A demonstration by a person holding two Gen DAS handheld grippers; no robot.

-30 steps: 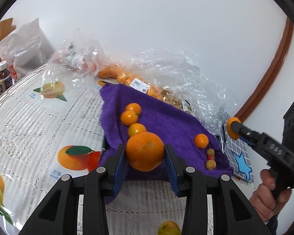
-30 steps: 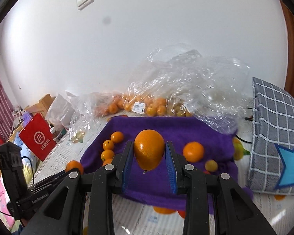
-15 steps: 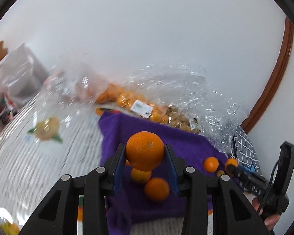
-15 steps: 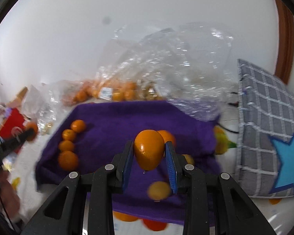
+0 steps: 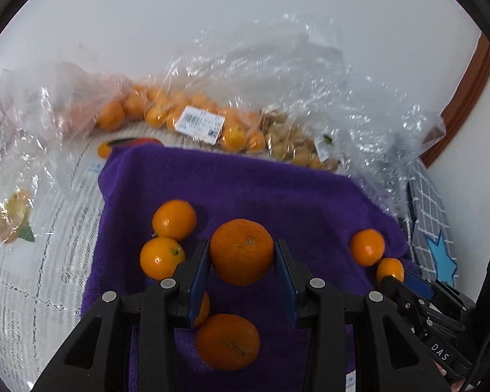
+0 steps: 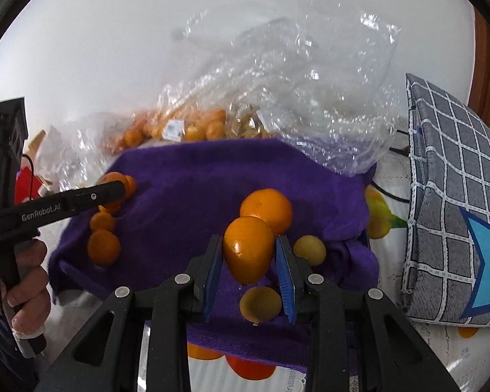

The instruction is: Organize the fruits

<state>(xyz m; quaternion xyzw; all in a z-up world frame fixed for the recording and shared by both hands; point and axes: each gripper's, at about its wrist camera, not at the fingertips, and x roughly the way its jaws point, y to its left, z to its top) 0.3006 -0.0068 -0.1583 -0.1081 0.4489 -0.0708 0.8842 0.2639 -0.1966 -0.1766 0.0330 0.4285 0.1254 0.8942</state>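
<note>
Fruit-print tablecloth point(image 5: 45, 271) — purple towel point(image 5: 245, 192), clear fruit bags point(image 5: 192, 121), perhaps a checked cushion point(image 6: 447, 196).

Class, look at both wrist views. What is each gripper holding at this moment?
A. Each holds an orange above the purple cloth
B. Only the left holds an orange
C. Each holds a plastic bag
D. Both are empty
A. The left gripper has its jaws closed on an orange, and the right gripper grips another orange, both over the purple cloth.
</note>
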